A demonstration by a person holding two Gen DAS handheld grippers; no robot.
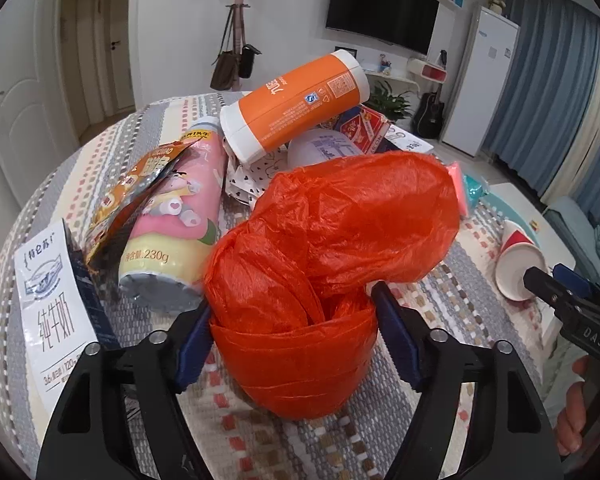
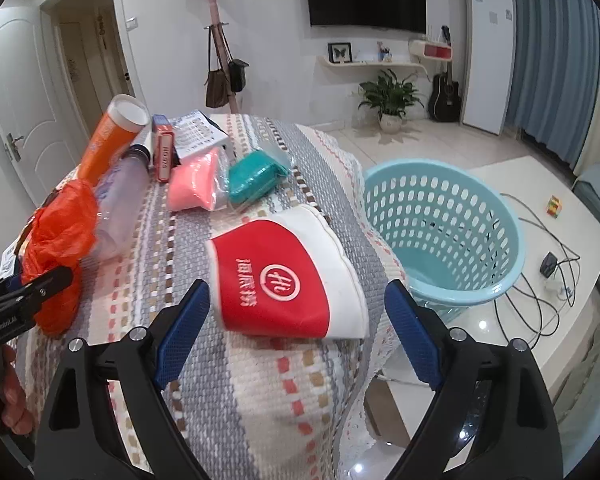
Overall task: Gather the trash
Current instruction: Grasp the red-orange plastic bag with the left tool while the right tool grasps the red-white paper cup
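Cloth-covered table (image 2: 260,400) w/ cup (image 2: 284,280), bag (image 1: 324,256) (crumpled), bottles (image 1: 180,216).

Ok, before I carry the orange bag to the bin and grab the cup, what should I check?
1. Left gripper closed on orange plastic bag: ok.
2. Bag fully gathered: not ok, its top billows loose.
3. Right gripper open around red paper cup: ok.
4. Cup lying on its side near the table edge: ok.
5. Blue laundry basket on the floor beside the table, open: ok.
6. Basket contents: cannot tell.
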